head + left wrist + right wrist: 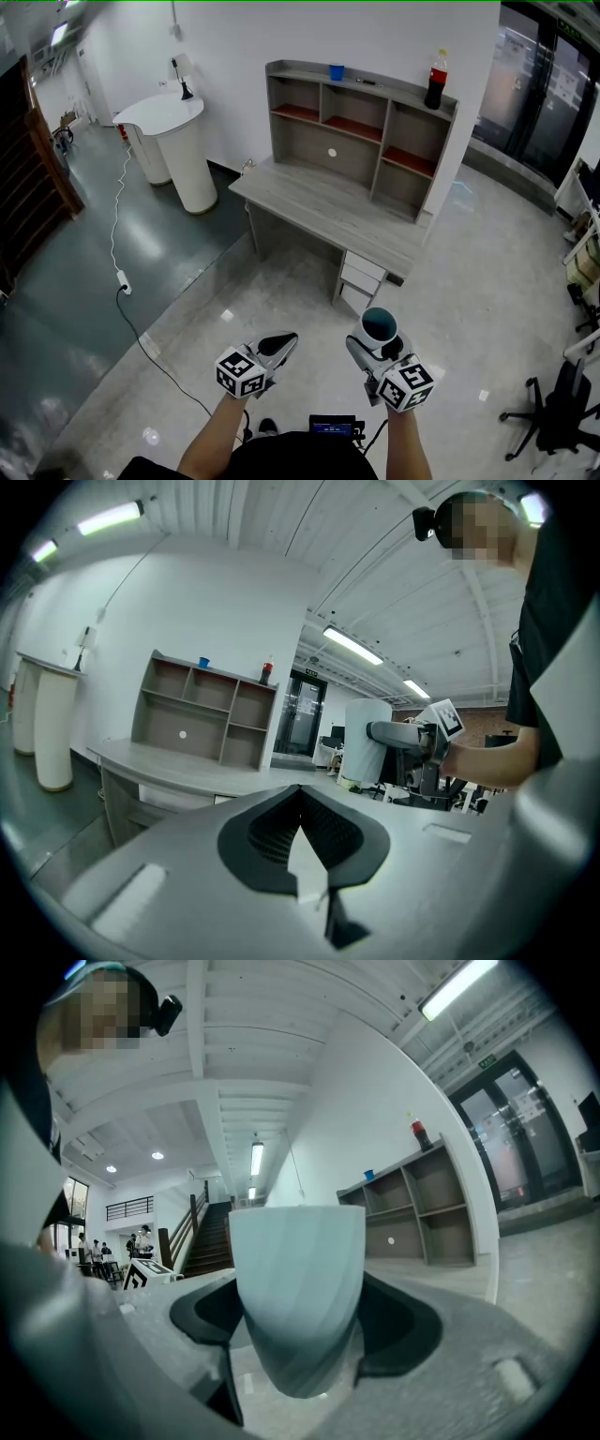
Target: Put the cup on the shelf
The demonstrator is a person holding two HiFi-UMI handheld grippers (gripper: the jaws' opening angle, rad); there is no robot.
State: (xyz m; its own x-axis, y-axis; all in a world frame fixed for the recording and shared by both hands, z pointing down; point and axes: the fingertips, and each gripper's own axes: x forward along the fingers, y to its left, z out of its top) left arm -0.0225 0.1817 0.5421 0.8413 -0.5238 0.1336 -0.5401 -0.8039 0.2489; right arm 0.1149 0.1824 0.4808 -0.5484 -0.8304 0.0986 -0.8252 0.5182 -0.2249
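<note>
A pale cup [380, 324] with a dark teal inside stands upright between the jaws of my right gripper [378, 347], which is shut on it, low over the floor in front of me. In the right gripper view the cup [298, 1288] fills the gap between the jaws, and the shelf unit [420, 1208] shows far off behind it. The grey shelf unit [361, 122] stands on a desk [328, 211] against the white wall, well ahead of both grippers. My left gripper [284, 341] is shut and empty, level with the right one. Its tips meet in its own view [302, 850].
A small blue cup [337, 71] and a cola bottle [436, 81] stand on top of the shelf unit. A white rounded counter [178, 141] stands to the left. A cable with a power strip [123, 281] runs across the floor. An office chair [553, 412] is at the right.
</note>
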